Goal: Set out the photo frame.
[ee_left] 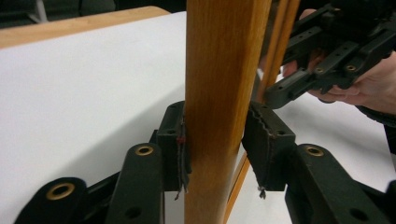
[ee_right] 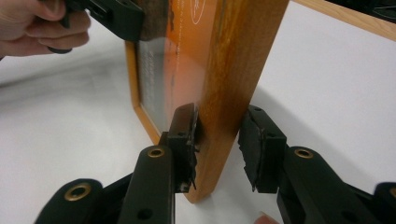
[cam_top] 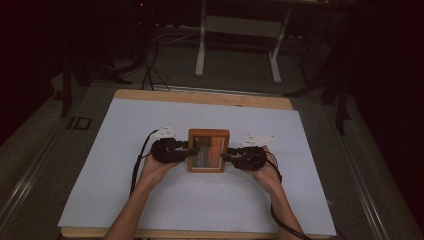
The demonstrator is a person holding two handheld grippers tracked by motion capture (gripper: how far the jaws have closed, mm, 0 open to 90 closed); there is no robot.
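A wooden picture frame (cam_top: 208, 133) with an orange print behind glass stands upright in the middle of the white sheet (cam_top: 150, 200). My left gripper (cam_top: 189, 148) reaches in at its left side rail. In the left gripper view the frame's rail (ee_left: 219, 70) stands between the jaws of the left gripper (ee_left: 215, 140): one pad lies against the wood, the other sits a sliver off it. My right gripper (cam_top: 226, 156) is at the right rail. In the right gripper view the right gripper (ee_right: 217, 140) straddles the frame (ee_right: 238, 70), one pad at the glass side, the other clearly apart.
The white sheet covers a wooden tabletop (cam_top: 200, 96) whose edges show at the back and front. Beyond the table are a dark floor, cables (cam_top: 150, 65) and a white desk frame (cam_top: 240, 30). Broad bare sheet lies around the frame on all sides.
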